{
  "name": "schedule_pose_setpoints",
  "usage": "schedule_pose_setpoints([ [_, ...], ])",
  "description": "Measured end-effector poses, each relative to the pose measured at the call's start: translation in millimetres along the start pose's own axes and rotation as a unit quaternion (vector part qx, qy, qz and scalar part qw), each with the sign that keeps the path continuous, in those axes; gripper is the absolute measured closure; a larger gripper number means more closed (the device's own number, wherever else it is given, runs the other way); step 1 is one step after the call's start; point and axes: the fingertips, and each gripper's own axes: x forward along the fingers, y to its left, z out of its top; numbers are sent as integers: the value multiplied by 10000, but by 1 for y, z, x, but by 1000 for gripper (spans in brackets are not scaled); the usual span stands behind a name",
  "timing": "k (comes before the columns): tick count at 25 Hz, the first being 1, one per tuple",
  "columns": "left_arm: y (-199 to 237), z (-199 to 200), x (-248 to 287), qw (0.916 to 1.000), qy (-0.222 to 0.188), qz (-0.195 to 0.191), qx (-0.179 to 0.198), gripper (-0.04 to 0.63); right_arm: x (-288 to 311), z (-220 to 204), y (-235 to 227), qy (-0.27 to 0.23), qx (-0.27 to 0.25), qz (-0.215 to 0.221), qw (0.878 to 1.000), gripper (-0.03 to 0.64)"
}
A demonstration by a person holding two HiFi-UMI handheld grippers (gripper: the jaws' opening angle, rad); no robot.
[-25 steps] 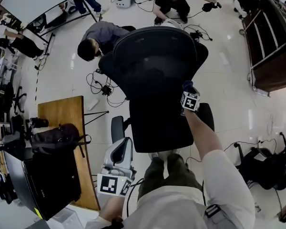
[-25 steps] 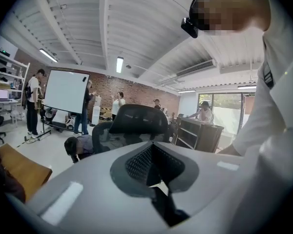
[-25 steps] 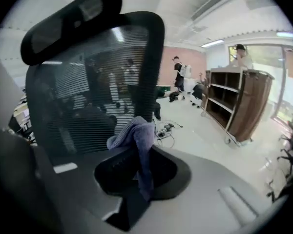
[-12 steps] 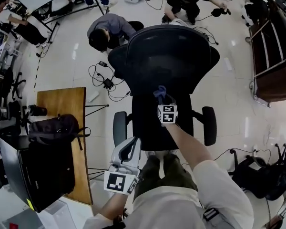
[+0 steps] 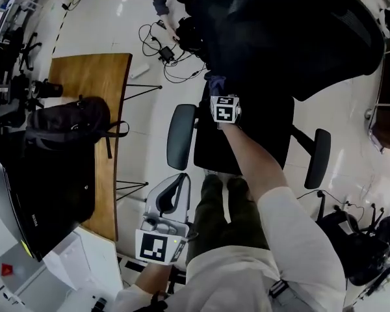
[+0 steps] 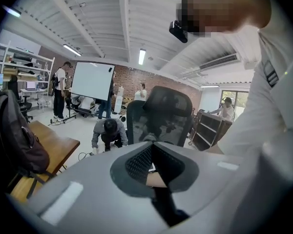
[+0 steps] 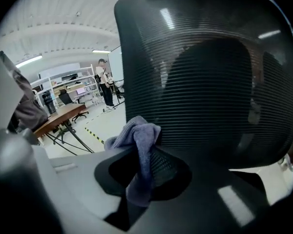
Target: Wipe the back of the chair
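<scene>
The black mesh chair back [image 5: 292,31] fills the head view's upper right and almost all of the right gripper view [image 7: 210,82]. My right gripper [image 5: 216,88] is at the back's lower left edge, above the seat [image 5: 247,135]. It is shut on a bluish-purple cloth [image 5: 215,80], which bunches between the jaws [image 7: 136,145] and touches the mesh. My left gripper [image 5: 167,200] hangs low by my left leg, away from the chair, jaws together with nothing in them. In the left gripper view [image 6: 151,147] the chair [image 6: 163,113] stands a way off.
A wooden table [image 5: 91,96] with a black backpack [image 5: 65,122] and a dark monitor [image 5: 32,200] stands on the left. The chair's armrests [image 5: 181,127] [image 5: 320,158] stick out both sides. Cables [image 5: 166,51] lie on the floor; a person [image 6: 107,130] crouches beyond the chair.
My right gripper has carried the cloth from the chair back's right side across to its lower left edge. The head view has swung closer over the chair. My left gripper stays low.
</scene>
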Motion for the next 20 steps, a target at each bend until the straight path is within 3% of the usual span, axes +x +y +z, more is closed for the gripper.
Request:
schedule_pose_setpoints([
  [2,-6,-1,1,10000,9,-57,-13,543,-13,-24,-39,170,94,-310,9993,566],
  [4,-22,5,5,9997,-2,-226,23,543,-38,-47,-103,267,564,-877,9942,568],
  [8,-47,4,22,9984,-8,-562,75,543,-97,-80,-248,409,1643,-2120,9625,568],
  [11,-65,-16,32,9967,10,-801,100,543,-117,-104,-312,509,1800,-2456,9511,566],
  [16,-95,-17,62,9927,178,-1176,215,543,-138,-99,-342,424,1962,-2535,9463,568],
  [20,-106,22,58,9928,114,-1155,282,543,-189,-34,-285,-309,1806,-1971,9631,568],
])
